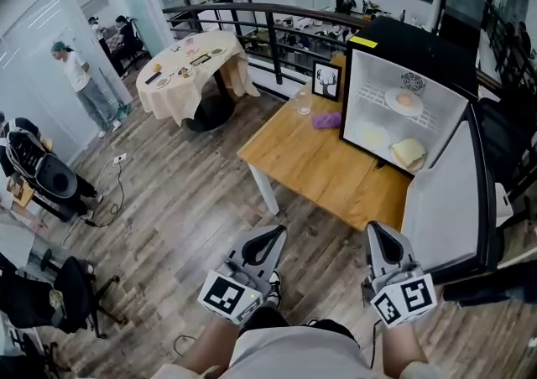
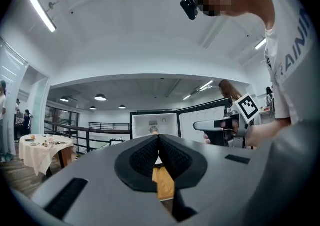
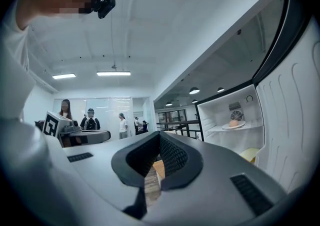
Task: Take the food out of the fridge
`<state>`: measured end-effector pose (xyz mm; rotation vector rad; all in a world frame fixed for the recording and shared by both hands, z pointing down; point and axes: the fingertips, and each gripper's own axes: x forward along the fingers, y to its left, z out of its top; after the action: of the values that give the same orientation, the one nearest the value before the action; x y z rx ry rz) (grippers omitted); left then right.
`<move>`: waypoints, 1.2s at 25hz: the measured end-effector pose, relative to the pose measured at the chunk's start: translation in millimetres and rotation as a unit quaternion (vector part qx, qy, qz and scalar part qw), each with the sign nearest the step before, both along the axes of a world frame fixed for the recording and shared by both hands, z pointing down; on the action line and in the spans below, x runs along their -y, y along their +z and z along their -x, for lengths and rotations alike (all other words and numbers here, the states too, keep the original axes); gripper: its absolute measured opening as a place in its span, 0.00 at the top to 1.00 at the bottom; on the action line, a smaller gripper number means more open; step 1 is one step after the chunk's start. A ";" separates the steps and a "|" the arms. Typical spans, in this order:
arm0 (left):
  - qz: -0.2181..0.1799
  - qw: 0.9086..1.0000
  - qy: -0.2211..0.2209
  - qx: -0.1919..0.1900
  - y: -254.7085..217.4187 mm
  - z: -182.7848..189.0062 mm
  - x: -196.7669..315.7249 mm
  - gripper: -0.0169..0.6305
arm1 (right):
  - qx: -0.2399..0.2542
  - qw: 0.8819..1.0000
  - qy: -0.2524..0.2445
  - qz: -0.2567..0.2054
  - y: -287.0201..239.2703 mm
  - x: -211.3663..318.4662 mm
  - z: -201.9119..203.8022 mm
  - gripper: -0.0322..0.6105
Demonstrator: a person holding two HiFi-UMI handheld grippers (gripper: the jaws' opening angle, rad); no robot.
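Observation:
A small fridge (image 1: 373, 42) stands open on a wooden table (image 1: 319, 163), its door (image 1: 445, 193) swung out toward me on the right. Inside, a plate with a round piece of food (image 1: 405, 101) sits on the wire shelf. Two pale pieces of food (image 1: 409, 152) lie on the fridge floor. In the right gripper view the plate (image 3: 233, 124) shows on the shelf. Both grippers are held low in front of me, short of the table. The left gripper (image 1: 273, 233) (image 2: 159, 142) and the right gripper (image 1: 375, 231) (image 3: 160, 137) are both shut and hold nothing.
On the table beside the fridge lie a purple object (image 1: 326, 121), a glass (image 1: 304, 105) and a framed deer picture (image 1: 325, 81). A round cloth-covered table (image 1: 191, 67) stands further left, before a black railing (image 1: 252, 12). People stand at the far left.

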<state>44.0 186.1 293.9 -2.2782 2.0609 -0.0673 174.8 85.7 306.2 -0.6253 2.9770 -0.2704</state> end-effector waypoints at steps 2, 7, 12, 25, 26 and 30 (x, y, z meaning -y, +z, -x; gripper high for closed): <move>-0.004 1.000 0.019 -0.002 -1.2 5.4 19.5 0.96 | -0.004 1.000 0.017 -0.003 -1.8 13.5 2.7 0.92; -0.009 0.997 0.071 -0.008 2.3 28.9 73.9 0.96 | -0.014 0.998 0.067 -0.008 -0.2 53.5 18.6 0.92; -0.005 0.991 0.130 -0.016 2.2 64.7 124.6 0.96 | -0.031 0.991 0.128 0.000 -0.5 87.7 43.5 0.92; 0.006 0.963 0.265 -0.039 15.6 134.5 226.3 0.96 | -0.022 0.953 0.296 0.050 9.0 155.6 79.8 0.92; 0.007 0.961 0.273 -0.040 17.3 134.9 231.5 0.96 | -0.013 0.951 0.304 0.060 11.2 159.8 79.6 0.92; 0.013 0.954 0.297 -0.045 24.8 132.9 248.6 0.96 | 0.025 0.938 0.327 0.112 26.7 176.5 76.7 0.92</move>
<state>-88.9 -62.5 318.7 -2.8510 1.3212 0.0420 98.0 -90.8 332.9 -1.5427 2.5124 -0.5500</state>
